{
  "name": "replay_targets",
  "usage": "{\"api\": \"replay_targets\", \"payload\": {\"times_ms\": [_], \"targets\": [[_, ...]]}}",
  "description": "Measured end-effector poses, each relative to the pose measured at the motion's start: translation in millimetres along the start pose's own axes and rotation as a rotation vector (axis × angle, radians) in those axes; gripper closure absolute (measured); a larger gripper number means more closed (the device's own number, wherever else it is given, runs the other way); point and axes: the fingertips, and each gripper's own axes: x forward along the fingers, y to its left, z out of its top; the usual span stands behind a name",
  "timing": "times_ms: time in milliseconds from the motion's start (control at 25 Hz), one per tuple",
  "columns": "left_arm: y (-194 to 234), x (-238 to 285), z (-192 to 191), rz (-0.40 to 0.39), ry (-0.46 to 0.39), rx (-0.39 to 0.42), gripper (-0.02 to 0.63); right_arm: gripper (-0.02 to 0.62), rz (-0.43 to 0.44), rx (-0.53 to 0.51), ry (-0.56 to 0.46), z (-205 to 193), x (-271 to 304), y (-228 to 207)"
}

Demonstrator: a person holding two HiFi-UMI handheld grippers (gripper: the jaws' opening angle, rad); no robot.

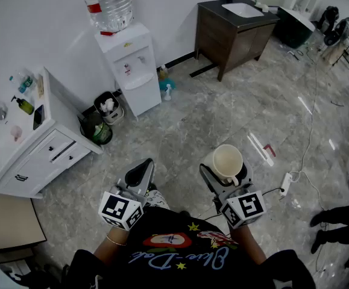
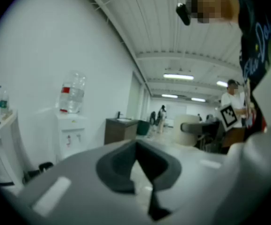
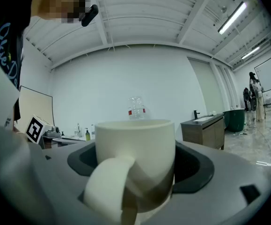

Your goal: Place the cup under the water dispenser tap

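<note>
A cream cup (image 1: 228,161) with a handle sits upright between the jaws of my right gripper (image 1: 225,168), which is shut on it at about waist height. In the right gripper view the cup (image 3: 135,153) fills the middle, handle toward the camera. My left gripper (image 1: 143,170) is held level beside it, shut and empty; its pads (image 2: 121,168) meet. The white water dispenser (image 1: 129,65) with a clear bottle on top stands against the far wall, taps (image 1: 141,59) facing the room, a few steps away. It also shows in the left gripper view (image 2: 72,135).
A white cabinet (image 1: 35,143) with bottles stands at left. A small bin (image 1: 108,108) and a green bucket (image 1: 96,130) sit beside the dispenser, a spray bottle (image 1: 168,91) on its right. A dark vanity (image 1: 234,29) is at back right. A power strip (image 1: 286,184) lies on the floor.
</note>
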Motion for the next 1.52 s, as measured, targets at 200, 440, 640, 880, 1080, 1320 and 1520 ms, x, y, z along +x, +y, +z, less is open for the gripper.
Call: {"api": "replay_targets", "payload": {"times_ms": [200,440,640,880,1080,1320,1520], "targets": [[76.3,26.0,-16.4,0.109,0.028,-0.005,0.609,0.181,0.038,-0.031,0.042,-18.5,77.1,-16.4],[201.9,111.4,-32.7,0.105,0.052,-0.061,0.609,0.181,0.081,-0.064,0.065,-26.4,246.9,-34.2],[331.2,206.4,-27.7,0.064,0.098,0.019,0.609,0.181,0.054,0.012,0.058,-30.5,437.2,-70.2],[425.8,297.9,-39.4,0.049,0.088,0.025,0.609,0.181,0.028,-0.103,0.111,-65.9,594.9,-99.2],[474.0,363.2,-81.5,0.129,0.042,0.065,0.609,0.181,0.049,-0.135,0.139,-156.3,677.3,-124.1],[502.8,394.2,-155.8,0.172,0.117,-0.014,0.609,0.181,0.034,-0.095,0.231,-265.9,726.5,-143.1],[505.9,387.7,-191.2,0.180,0.141,-0.108,0.609,0.181,0.026,-0.106,0.188,-313.1,778.2,-144.5]]}}
